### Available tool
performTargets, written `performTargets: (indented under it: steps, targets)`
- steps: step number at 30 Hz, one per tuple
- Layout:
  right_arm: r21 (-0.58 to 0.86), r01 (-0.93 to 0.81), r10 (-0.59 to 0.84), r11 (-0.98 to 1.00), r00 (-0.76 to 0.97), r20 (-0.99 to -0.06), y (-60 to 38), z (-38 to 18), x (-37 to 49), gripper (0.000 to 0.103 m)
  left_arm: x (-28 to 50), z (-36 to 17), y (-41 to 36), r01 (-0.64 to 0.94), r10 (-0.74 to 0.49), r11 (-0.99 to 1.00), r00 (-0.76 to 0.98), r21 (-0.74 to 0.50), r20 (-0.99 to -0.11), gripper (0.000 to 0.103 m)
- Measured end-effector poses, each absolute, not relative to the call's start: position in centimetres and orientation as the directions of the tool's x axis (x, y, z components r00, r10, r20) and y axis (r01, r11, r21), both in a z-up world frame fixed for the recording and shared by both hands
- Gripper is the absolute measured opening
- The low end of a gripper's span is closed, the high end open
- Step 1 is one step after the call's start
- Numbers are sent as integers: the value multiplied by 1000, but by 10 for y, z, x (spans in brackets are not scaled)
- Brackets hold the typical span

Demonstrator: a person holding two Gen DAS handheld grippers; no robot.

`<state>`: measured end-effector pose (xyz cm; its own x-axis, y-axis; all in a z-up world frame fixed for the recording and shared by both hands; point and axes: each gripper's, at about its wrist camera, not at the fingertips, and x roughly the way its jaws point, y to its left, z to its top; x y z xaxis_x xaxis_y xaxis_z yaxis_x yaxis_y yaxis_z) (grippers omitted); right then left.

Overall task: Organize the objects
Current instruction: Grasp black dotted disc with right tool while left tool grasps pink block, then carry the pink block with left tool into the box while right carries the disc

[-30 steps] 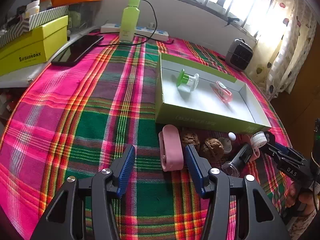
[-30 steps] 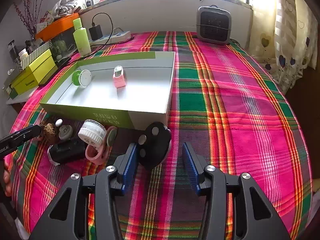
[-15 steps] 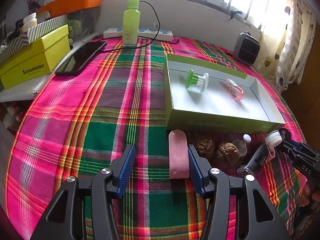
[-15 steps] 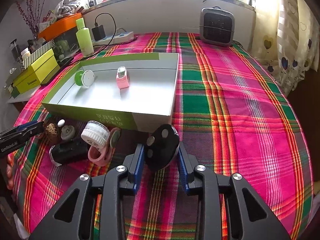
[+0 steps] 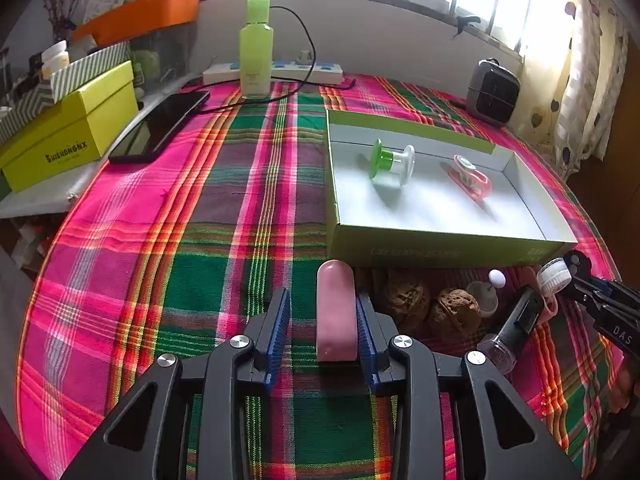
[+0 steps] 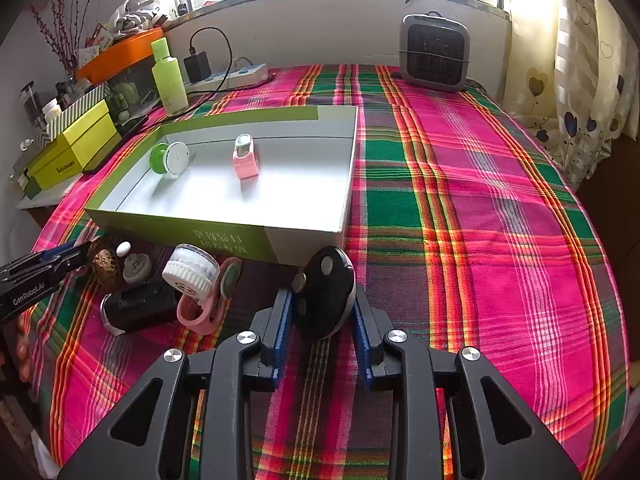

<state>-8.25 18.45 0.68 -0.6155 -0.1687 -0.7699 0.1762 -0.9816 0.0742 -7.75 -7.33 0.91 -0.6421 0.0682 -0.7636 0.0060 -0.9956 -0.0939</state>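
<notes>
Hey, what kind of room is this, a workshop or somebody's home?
Most likely a lived-in room at home: a table under a plaid cloth beside a window with heart-print curtains, a small heater, and a power strip with a phone charging.

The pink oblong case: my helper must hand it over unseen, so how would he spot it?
Find the green tray. In front of its left corner lies the pink oblong case, between the left gripper's fingers. Beside it sit two brown walnuts; it alone is smooth, pink and rounded.
</notes>
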Motion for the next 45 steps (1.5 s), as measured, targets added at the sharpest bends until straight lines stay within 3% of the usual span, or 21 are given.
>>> performTargets:
  steps: [9,45]
  targets:
    - [82,176,-174,-981,-614,-770,186,7,-83,28,-78,8,-73,3,85,-994,-639,-113,-765,16]
    - [111,193,-212,-975,-659,-721,181,30,-64,28,-55,35,-70,-29,135,-987,-679,-157,-722,16]
